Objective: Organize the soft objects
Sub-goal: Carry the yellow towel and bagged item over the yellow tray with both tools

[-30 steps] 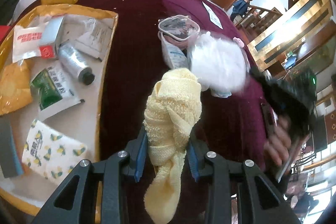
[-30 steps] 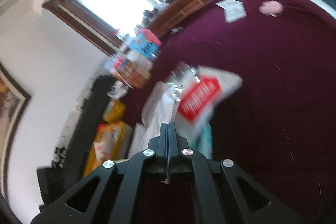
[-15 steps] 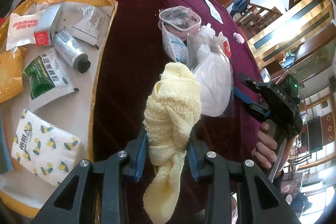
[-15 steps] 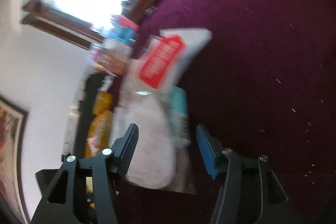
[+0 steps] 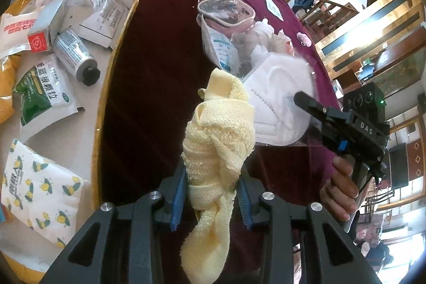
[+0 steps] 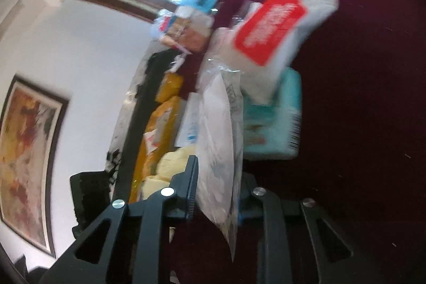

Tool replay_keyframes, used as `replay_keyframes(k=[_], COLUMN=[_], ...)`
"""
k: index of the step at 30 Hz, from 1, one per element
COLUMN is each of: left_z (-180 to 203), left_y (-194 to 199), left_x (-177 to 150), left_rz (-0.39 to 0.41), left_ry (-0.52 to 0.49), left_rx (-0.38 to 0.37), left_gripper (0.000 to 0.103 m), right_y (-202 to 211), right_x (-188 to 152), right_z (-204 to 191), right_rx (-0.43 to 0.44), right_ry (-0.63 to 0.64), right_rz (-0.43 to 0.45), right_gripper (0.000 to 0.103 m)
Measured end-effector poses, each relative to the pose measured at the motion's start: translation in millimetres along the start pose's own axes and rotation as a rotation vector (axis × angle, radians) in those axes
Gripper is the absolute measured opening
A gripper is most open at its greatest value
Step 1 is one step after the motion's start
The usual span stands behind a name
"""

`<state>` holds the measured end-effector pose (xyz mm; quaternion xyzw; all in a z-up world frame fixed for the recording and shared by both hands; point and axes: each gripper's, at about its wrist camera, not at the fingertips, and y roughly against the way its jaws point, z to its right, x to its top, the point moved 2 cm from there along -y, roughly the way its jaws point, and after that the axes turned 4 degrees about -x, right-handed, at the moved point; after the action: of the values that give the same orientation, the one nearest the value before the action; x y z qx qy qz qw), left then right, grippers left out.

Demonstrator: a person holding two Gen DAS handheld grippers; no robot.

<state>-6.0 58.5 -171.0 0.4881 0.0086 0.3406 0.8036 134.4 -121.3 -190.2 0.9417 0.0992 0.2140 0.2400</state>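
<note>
Towel [image 5: 218,151] knotted, yellow, clamped in left gripper [image 5: 211,197] above maroon tablecloth [image 5: 159,71] | right gripper [image 6: 217,193] jaws just closing, pinching bagged face mask [image 6: 218,140] | pouch pile [image 5: 226,15] beyond, tray [image 5: 111,76] off left | risk: slick plastic bag sliding out of thin edge pinch, snagging pile

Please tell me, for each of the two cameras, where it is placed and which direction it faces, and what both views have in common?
Left wrist: on the left claw, looking down at the maroon table; its fingers clamp the yellow towel; a hand shows.
Right wrist: on the right claw, facing across the table; its fingers pinch the bagged white mask.
Shared: towel, mask, table.
</note>
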Motion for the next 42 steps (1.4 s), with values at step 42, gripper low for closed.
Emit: replay_keyframes(k=[42], left_z=[-169.3], left_y=[100.9], left_x=[102.5], left_rz=[0.192], left_ry=[0.196], left_rx=[0.171], left_gripper=[0.046], right_y=[-204.2], right_x=[27.0], right_z=[-146.5], right_rx=[0.131], right_ry=[0.053], right_rz=[-0.218], right_gripper=[0.012])
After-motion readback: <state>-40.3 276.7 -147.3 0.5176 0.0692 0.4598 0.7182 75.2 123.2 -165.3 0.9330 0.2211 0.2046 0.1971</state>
